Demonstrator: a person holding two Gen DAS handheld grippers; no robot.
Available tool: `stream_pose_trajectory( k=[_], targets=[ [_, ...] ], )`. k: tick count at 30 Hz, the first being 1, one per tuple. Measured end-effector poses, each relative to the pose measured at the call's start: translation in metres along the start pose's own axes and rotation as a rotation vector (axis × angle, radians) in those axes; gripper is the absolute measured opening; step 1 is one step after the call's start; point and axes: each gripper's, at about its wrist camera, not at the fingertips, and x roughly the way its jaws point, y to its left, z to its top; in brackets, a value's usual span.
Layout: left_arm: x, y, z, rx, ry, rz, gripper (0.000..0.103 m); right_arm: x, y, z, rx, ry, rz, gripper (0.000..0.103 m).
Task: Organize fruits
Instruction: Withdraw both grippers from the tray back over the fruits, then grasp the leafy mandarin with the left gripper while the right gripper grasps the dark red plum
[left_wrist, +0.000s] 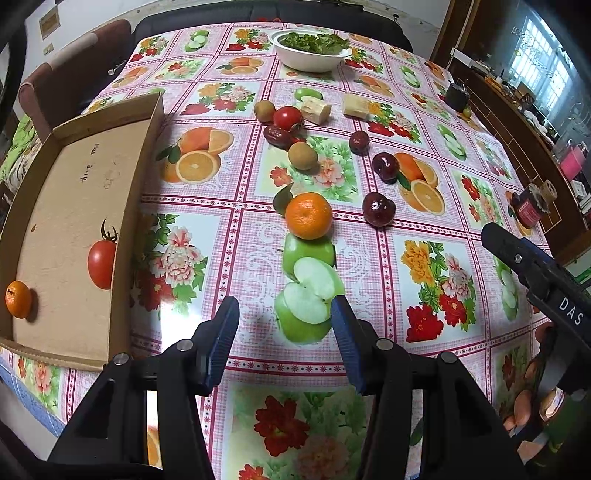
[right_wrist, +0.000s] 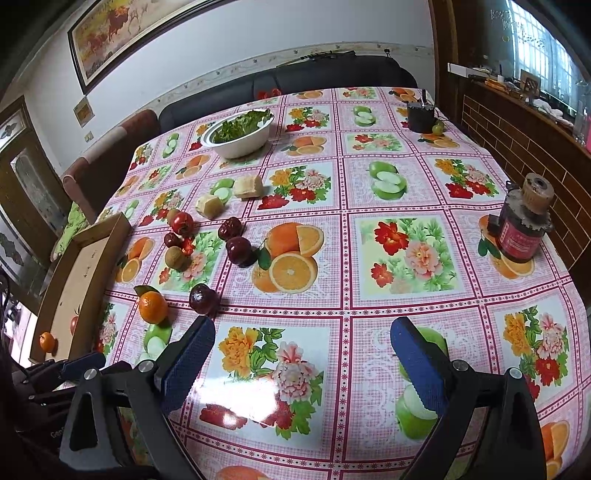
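A cardboard tray (left_wrist: 146, 147) at the left holds a mandarin (left_wrist: 17, 299) and a tomato (left_wrist: 101, 264). A loose mandarin (left_wrist: 308, 215) lies on the table just ahead of my open, empty left gripper (left_wrist: 284, 317). Beyond it lie three dark red plums (left_wrist: 378, 208), two kiwis (left_wrist: 303, 156), a tomato (left_wrist: 288, 118), a date (left_wrist: 277, 136) and two pale chunks (left_wrist: 316, 110). My right gripper (right_wrist: 303, 343) is open and empty over the near table; the same mandarin (right_wrist: 153, 307) and nearest plum (right_wrist: 203, 298) lie to its front left.
A white bowl of greens (left_wrist: 312, 50) stands at the far side. A red jar (right_wrist: 522, 225) stands at the right edge, a dark cup (right_wrist: 421, 116) at the far right corner. The tablecloth has printed fruit. A sofa and chair lie behind the table.
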Motion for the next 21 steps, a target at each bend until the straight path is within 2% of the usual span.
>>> stream_pose_trajectory(
  k=[8,14,16,19,21],
  targets=[
    [0.013,0.007,0.023,-0.018,-0.008,-0.025,0.05,0.015,0.006,0.013,-0.019,0.001,0.05,0.096],
    [0.033,-0.005,0.045,0.023,-0.004,-0.049,0.05,0.045,0.017,0.035,-0.025,0.02,0.126,0.084],
    [0.04,-0.006,0.049,0.02,-0.001,-0.057,0.05,0.059,0.025,0.042,-0.035,0.039,0.151,0.075],
    [0.052,-0.005,0.054,0.009,0.022,-0.056,0.05,0.079,0.035,0.047,-0.051,0.068,0.155,0.071],
    [0.054,-0.006,0.057,0.013,0.007,-0.041,0.05,0.091,0.042,0.05,-0.069,0.078,0.143,0.071]
  ],
)
